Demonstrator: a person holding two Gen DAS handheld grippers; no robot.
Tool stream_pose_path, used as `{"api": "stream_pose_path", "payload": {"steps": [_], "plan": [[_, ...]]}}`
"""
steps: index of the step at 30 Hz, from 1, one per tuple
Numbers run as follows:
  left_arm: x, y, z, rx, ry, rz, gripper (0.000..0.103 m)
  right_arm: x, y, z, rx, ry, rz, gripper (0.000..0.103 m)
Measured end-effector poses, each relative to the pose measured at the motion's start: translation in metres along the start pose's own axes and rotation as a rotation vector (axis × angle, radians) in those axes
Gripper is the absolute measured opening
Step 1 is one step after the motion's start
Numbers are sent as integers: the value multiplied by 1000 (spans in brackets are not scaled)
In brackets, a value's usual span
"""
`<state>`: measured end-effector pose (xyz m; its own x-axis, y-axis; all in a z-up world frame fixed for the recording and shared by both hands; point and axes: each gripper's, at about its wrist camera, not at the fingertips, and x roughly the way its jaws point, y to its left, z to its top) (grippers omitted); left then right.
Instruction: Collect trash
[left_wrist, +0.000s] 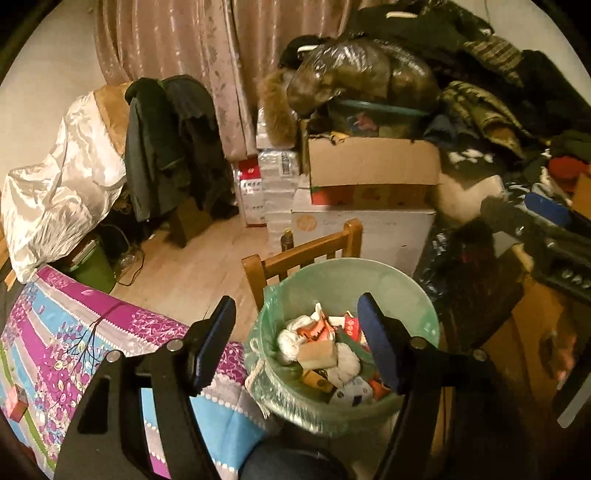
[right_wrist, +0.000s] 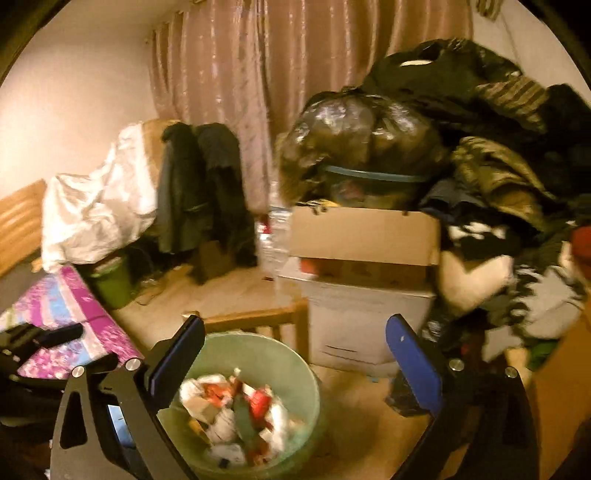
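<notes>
A round bin with a pale green liner (left_wrist: 351, 284) stands on the wooden floor just ahead of both grippers. It holds crumpled paper, wrappers and bits of cardboard (left_wrist: 332, 354). My left gripper (left_wrist: 295, 306) hangs above the bin's near rim, open, with nothing between its blue pads. In the right wrist view the same bin (right_wrist: 269, 358) sits low and centre, with its trash (right_wrist: 236, 410) heaped inside. My right gripper (right_wrist: 295, 325) is spread wide open over it and holds nothing.
A wooden chair back (left_wrist: 306, 251) stands right behind the bin. Stacked cardboard boxes (left_wrist: 369, 166) topped by a black bag (left_wrist: 354, 70) and a heap of clothes (left_wrist: 491, 110) fill the right. A floral quilt (left_wrist: 74, 332) lies left, near a small green bin (left_wrist: 92, 269).
</notes>
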<state>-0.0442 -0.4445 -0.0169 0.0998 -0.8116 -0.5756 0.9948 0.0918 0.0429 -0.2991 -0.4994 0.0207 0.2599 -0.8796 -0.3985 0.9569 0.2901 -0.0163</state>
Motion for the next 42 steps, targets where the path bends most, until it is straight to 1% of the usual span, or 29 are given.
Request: {"api": "stream_pose_path", "payload": {"steps": [3, 6, 9, 10, 13, 15, 17, 20, 23, 26, 28, 30, 34, 36, 37, 39, 41, 42], "plan": [[-17, 8, -10, -25, -14, -46, 68, -19, 7, -12, -17, 34, -56, 98], [-34, 14, -19, -39, -39, -66, 70, -40, 10, -22, -14, 63, -87, 98], [-53, 16, -29, -62, -81, -86, 74, -61, 17, -32, -28, 77, -122, 98], [-59, 16, -31, -58, -94, -84, 76, -67, 18, -36, -22, 83, -124, 98], [-74, 11, -37, -14, -137, -70, 76, -87, 22, -45, -11, 88, -135, 98], [-83, 8, -40, 14, -154, -61, 76, -102, 27, -50, -34, 70, -151, 98], [-90, 6, -42, 17, -166, -57, 76, -116, 29, -52, -39, 51, -161, 98], [-94, 5, -45, 16, -163, -50, 76, -129, 28, -52, -35, 36, -170, 98], [-98, 1, -48, 25, -158, -56, 78, -140, 26, -56, -29, 39, -165, 98], [-102, -4, -53, 44, -154, -64, 81, -144, 25, -57, -14, 45, -157, 98], [-106, -9, -58, 79, -171, -42, 81, -145, 25, -57, -3, 46, -150, 98], [-106, -10, -60, 91, -169, -31, 81, -141, 24, -57, 1, 51, -141, 98], [-105, -9, -60, 60, -151, -26, 81, -139, 26, -62, -7, 65, -129, 98], [-105, -11, -59, 59, -136, -3, 81, -137, 27, -65, -12, 75, -133, 98], [-106, -11, -59, 53, -136, -6, 81, -135, 26, -64, -9, 82, -132, 98], [-107, -8, -58, 21, -126, -36, 81, -133, 24, -64, 9, 87, -127, 98], [-108, -5, -56, -4, -125, -30, 83, -131, 23, -62, 11, 92, -128, 98], [-109, -5, -56, 0, -132, -21, 84, -130, 21, -62, 13, 91, -131, 98]]}}
